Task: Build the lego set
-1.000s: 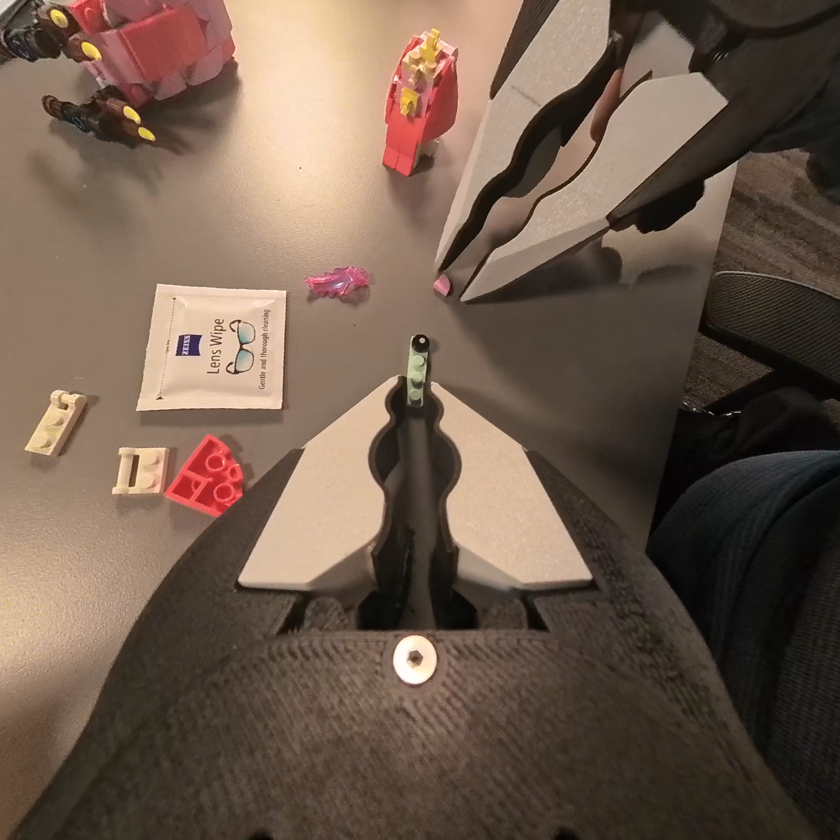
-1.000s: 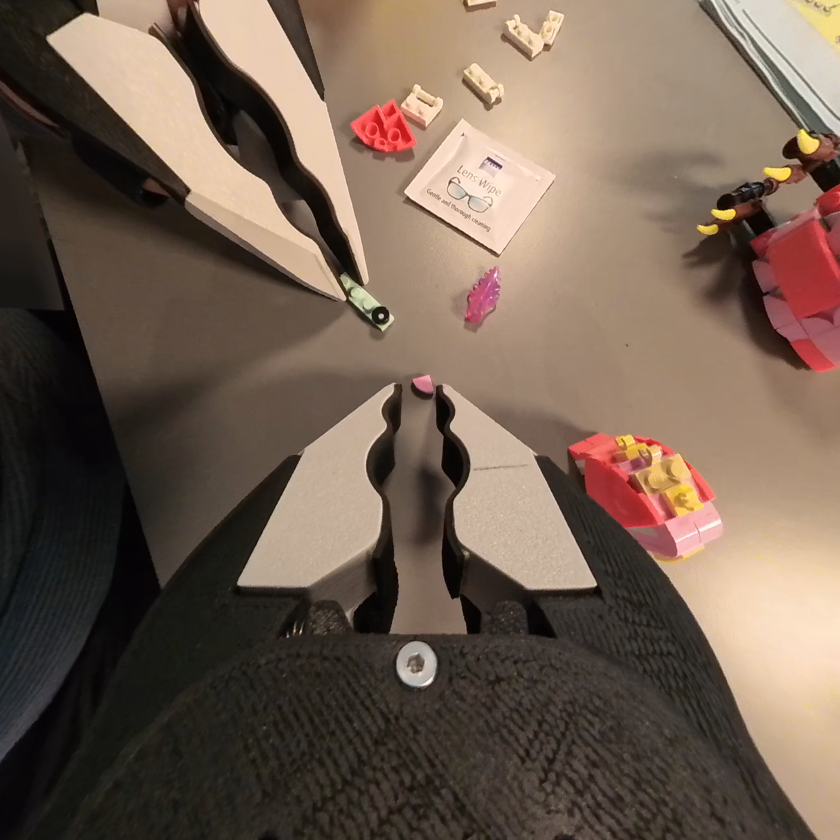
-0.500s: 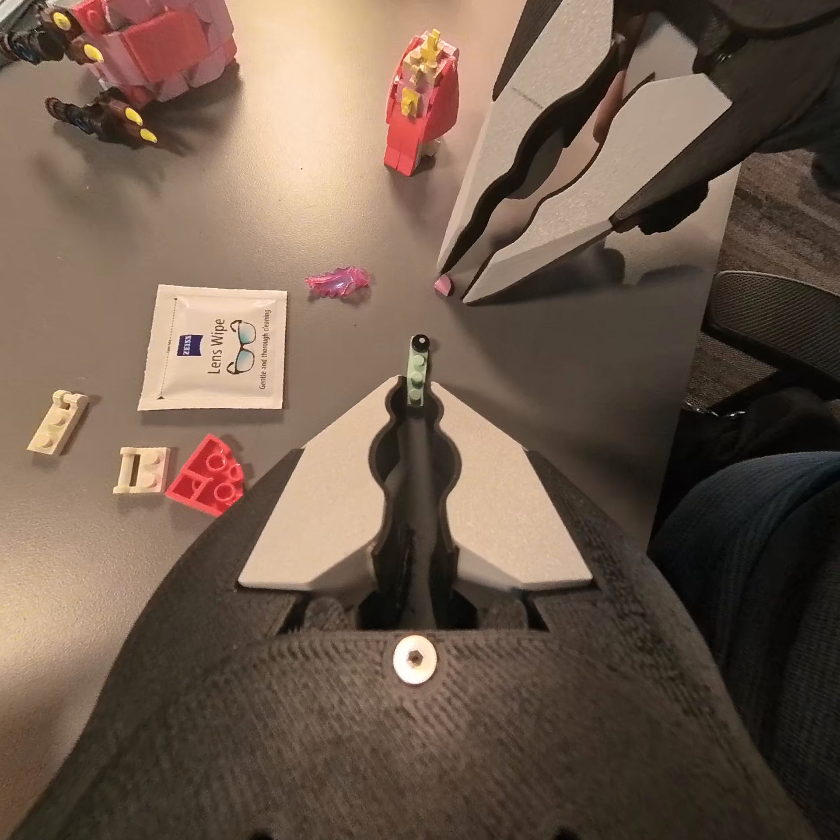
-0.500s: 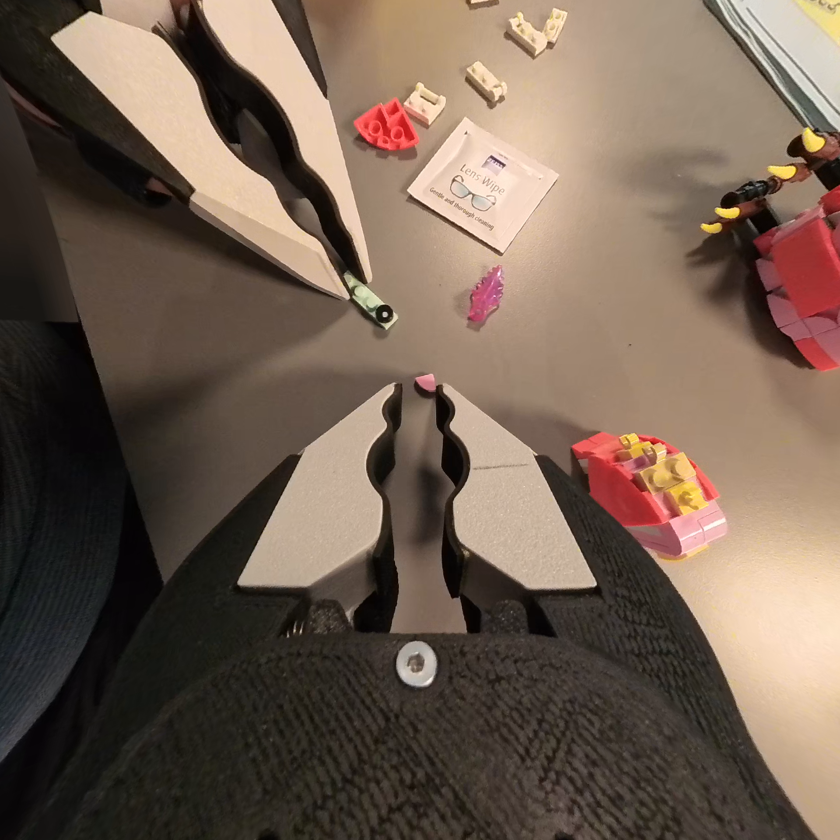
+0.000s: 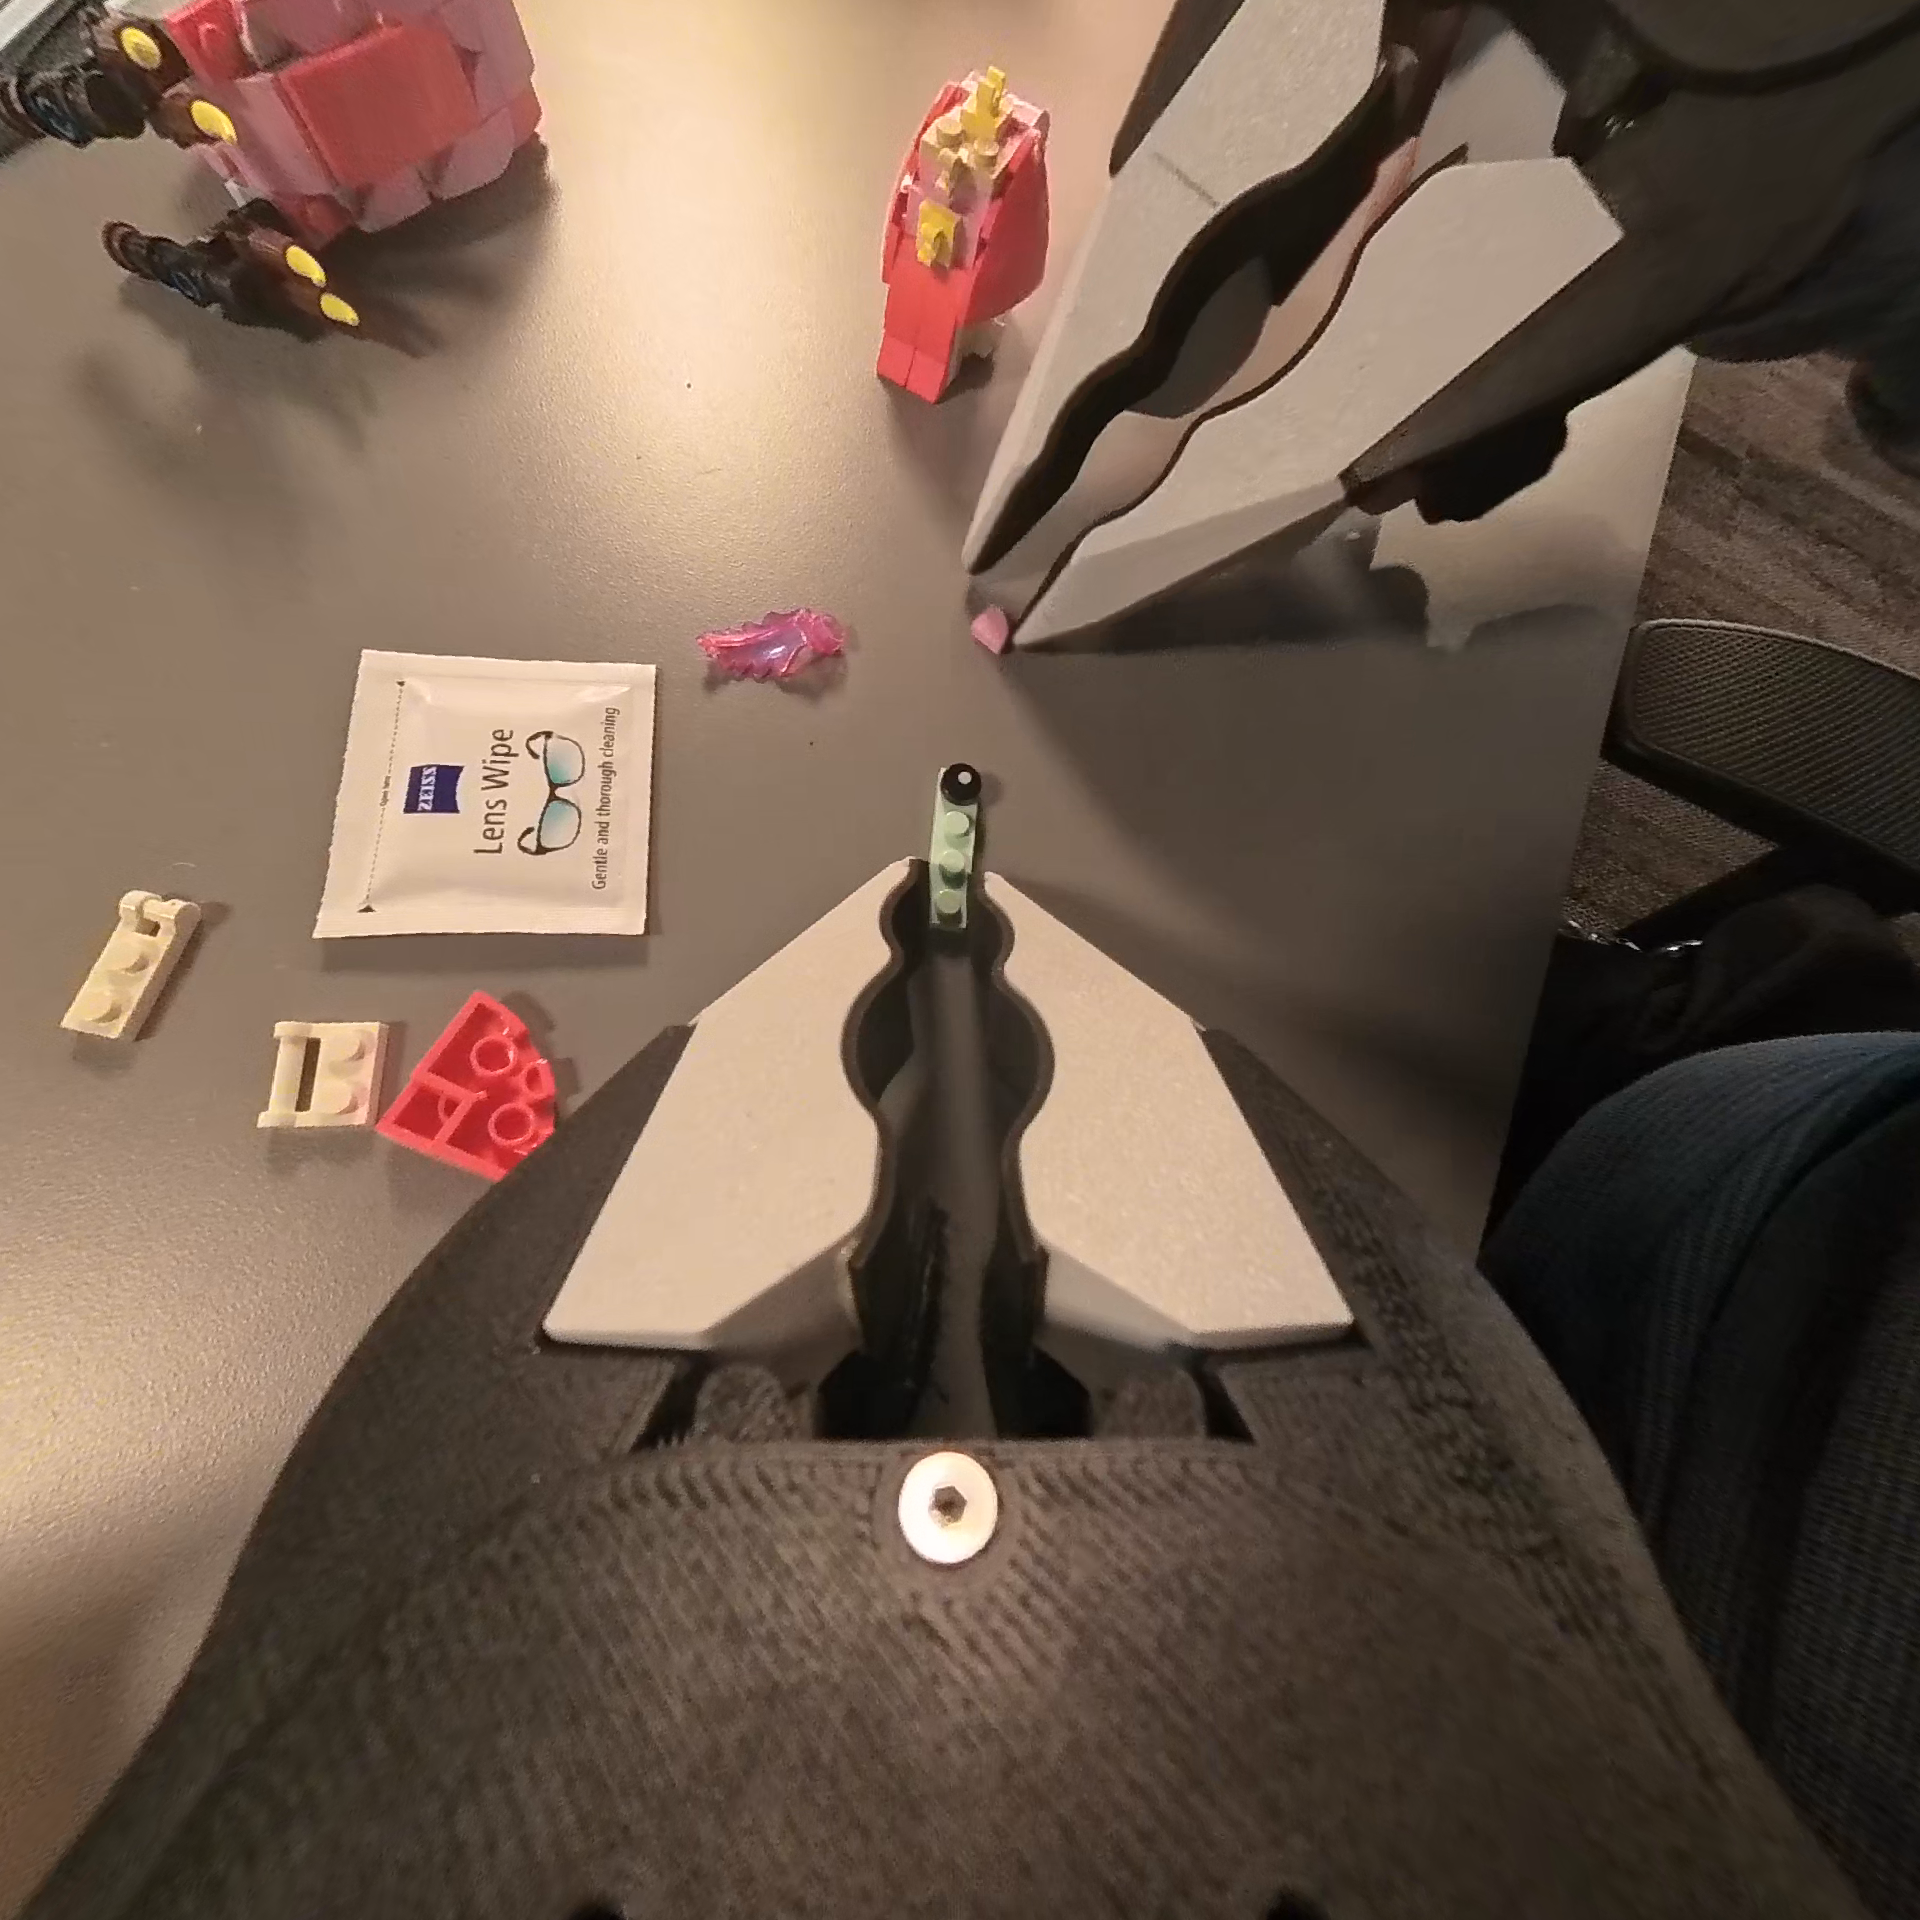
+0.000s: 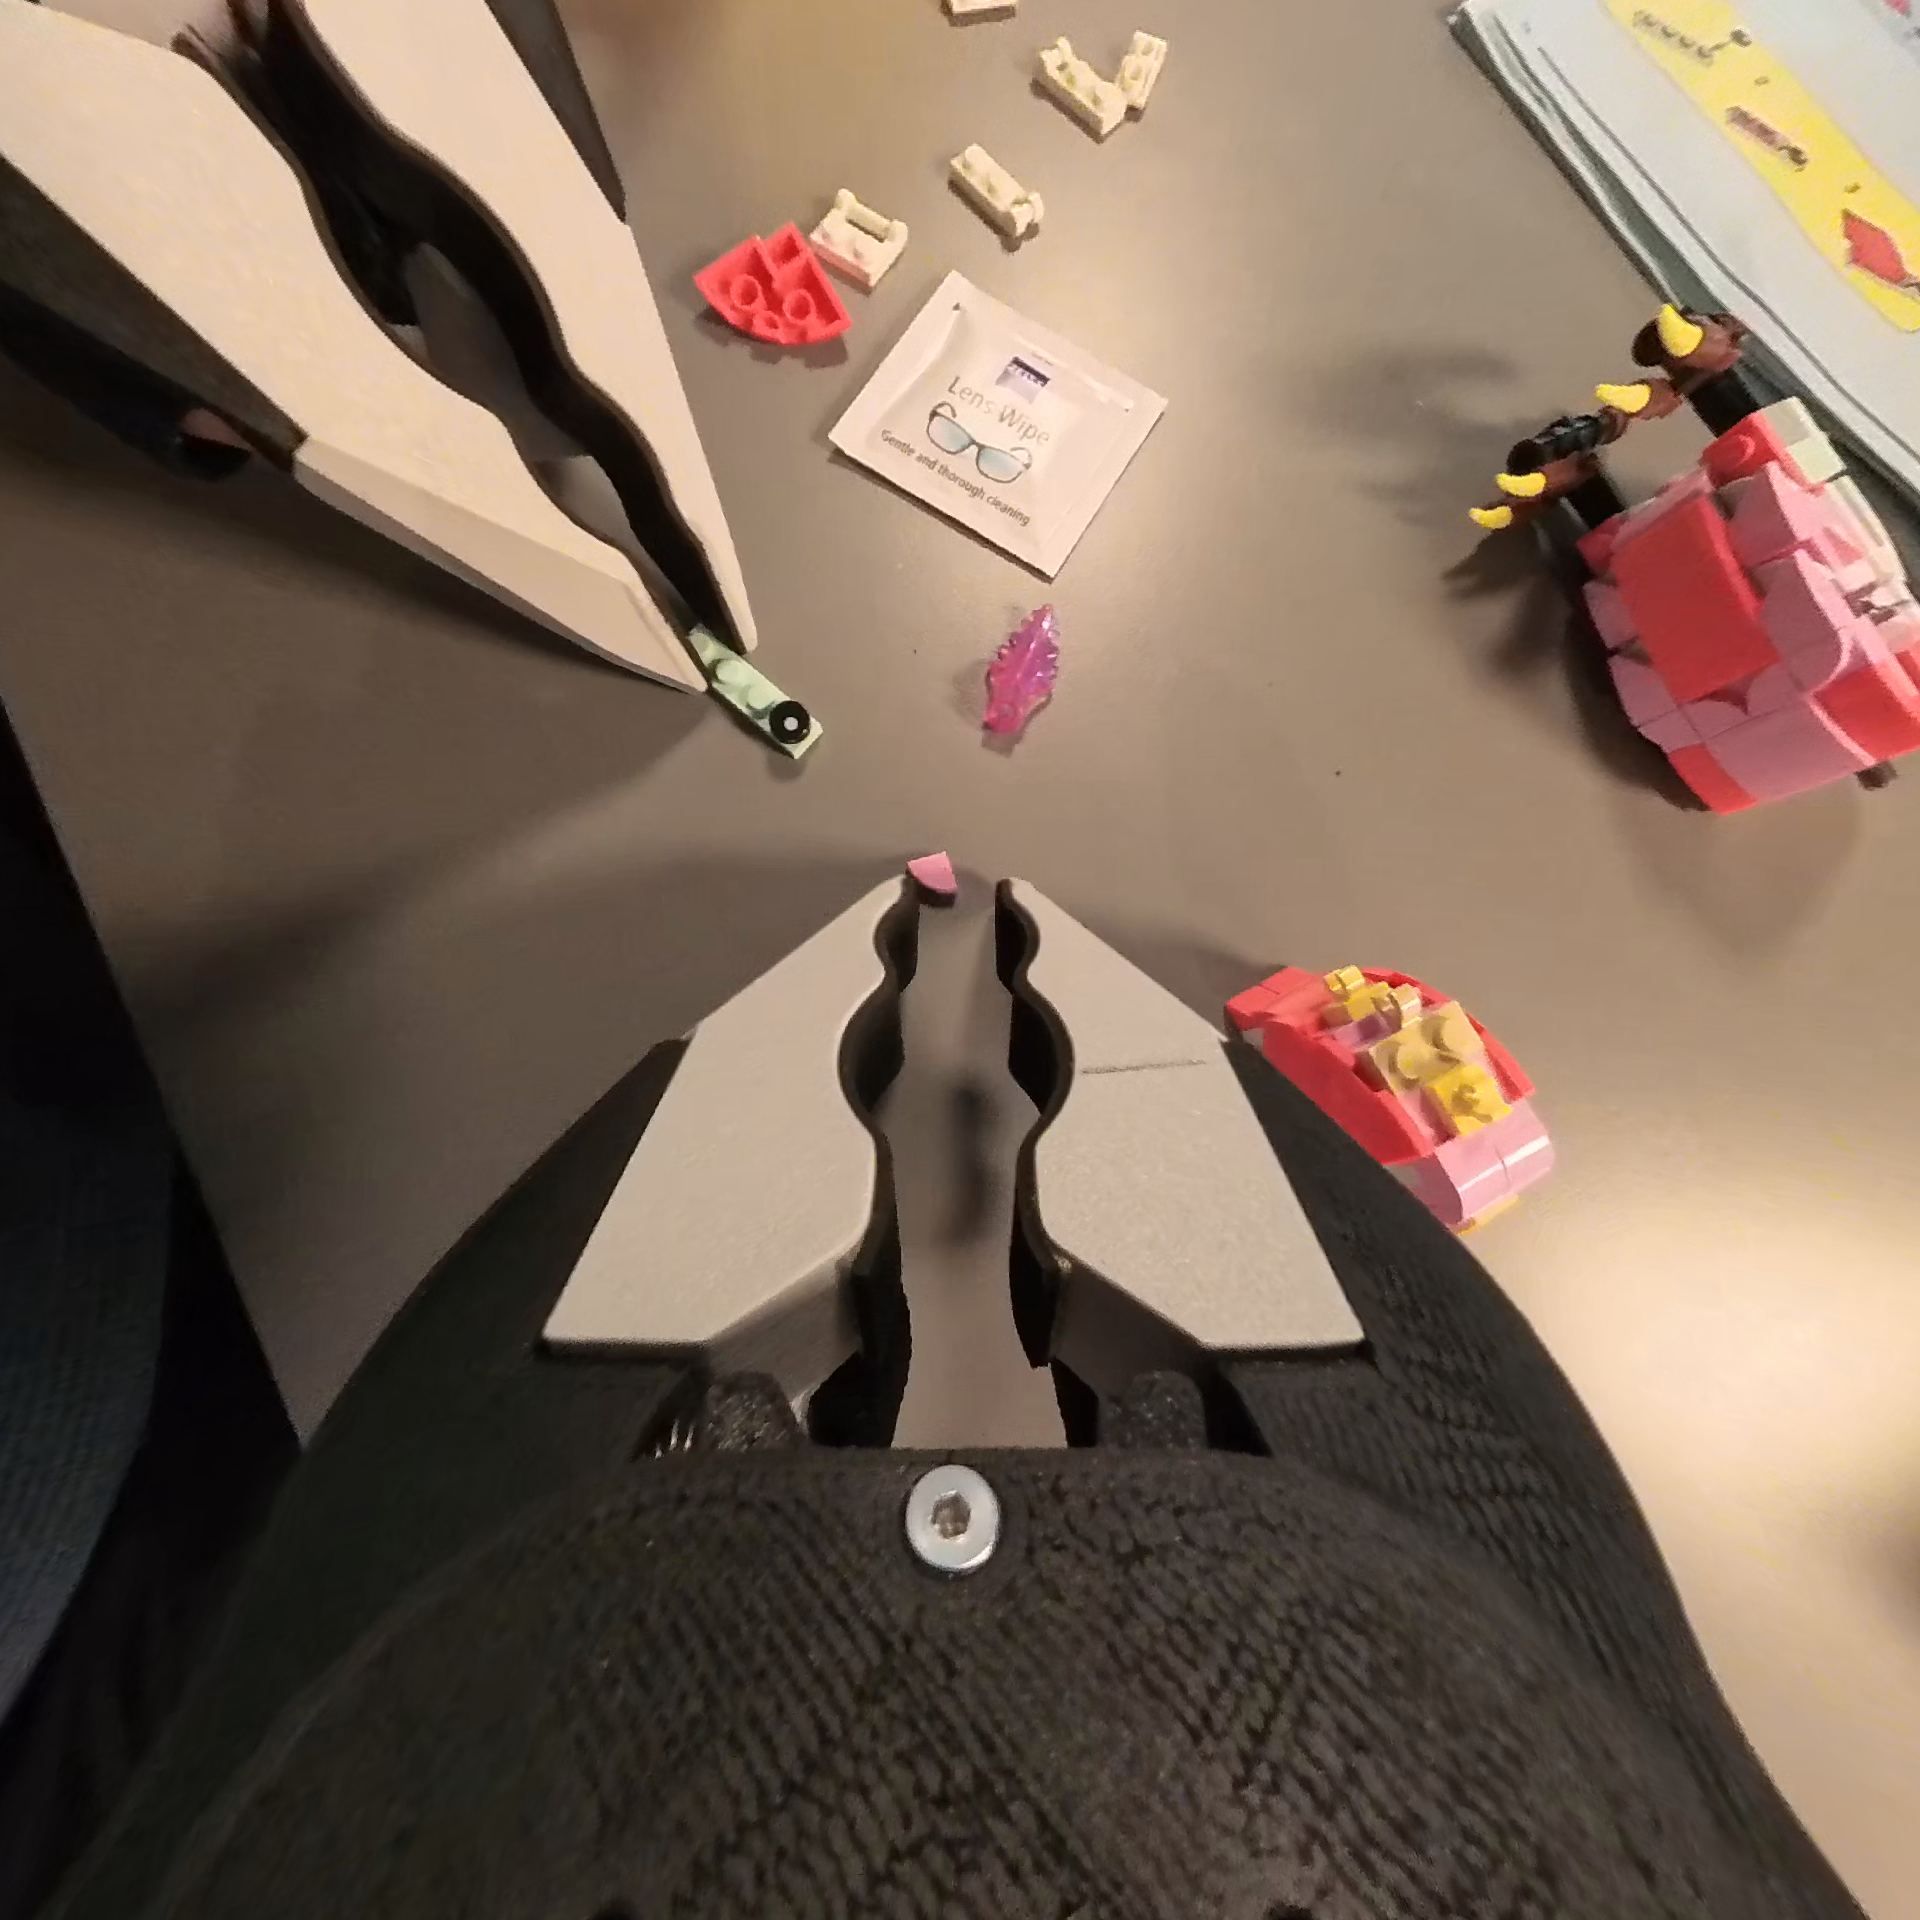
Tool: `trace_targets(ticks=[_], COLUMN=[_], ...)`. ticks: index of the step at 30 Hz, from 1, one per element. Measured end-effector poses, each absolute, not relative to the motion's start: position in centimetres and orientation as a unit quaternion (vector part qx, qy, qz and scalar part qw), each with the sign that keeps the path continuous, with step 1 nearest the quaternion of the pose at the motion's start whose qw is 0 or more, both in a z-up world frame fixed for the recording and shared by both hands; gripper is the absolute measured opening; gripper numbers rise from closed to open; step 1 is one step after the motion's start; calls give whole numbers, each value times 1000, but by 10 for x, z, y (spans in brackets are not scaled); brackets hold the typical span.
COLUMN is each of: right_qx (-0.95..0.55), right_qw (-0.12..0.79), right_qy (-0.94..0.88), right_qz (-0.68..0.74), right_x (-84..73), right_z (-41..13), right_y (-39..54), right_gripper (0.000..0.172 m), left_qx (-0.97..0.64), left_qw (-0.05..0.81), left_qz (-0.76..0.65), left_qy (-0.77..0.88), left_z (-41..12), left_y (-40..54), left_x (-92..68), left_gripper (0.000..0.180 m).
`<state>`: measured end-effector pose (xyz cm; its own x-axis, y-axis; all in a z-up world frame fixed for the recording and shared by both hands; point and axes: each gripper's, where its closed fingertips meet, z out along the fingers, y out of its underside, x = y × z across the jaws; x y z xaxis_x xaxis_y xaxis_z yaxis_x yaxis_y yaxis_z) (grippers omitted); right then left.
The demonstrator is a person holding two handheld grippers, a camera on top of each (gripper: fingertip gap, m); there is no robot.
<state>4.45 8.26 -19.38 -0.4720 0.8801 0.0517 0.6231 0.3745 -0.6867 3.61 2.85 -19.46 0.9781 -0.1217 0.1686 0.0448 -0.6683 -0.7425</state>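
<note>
Left wrist view: white printed sachet (image 5: 488, 795) left of tool-clamped green plate (image 5: 954, 854).

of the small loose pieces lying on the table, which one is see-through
The magenta feather-shaped piece, lying between the white wipe packet and the right gripper; the others are opaque.

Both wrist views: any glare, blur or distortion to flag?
Left wrist view: sharp; wide-angle bending at the edges; warm sheen on the grey table. Right wrist view: warm glare on the table at right; the printed booklet at the top-right corner is soft and stretched.
</note>
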Motion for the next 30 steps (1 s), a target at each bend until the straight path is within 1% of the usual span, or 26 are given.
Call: trace_targets(ticks=[6, 16, 24, 27, 30], right_qx=[-485, -498, -514, -517, -524], right_qw=[196, 210, 246, 228, 223], right_qy=[-786, -779, -768, -761, -759], right_qz=[331, 319, 291, 319, 316], right_x=[45, 44, 42, 42, 43], right_z=[-190, -194, -191, -188, -191], right_y=[78, 77, 97, 88, 86], right_gripper=[13, 13, 12, 12, 12], left_qx=[-908, -908, -908, -908, -908], left_qw=[407, 406, 406, 406, 407], left_qz=[-101, -97, -97, -98, -97], left_qy=[21, 19, 18, 18, 18], left_z=[-195, -195, -195, -195, -195], left_y=[28, 28, 29, 29, 29], left_x=[36, 36, 36, 36, 36], left_gripper=[7, 7, 7, 7, 7])
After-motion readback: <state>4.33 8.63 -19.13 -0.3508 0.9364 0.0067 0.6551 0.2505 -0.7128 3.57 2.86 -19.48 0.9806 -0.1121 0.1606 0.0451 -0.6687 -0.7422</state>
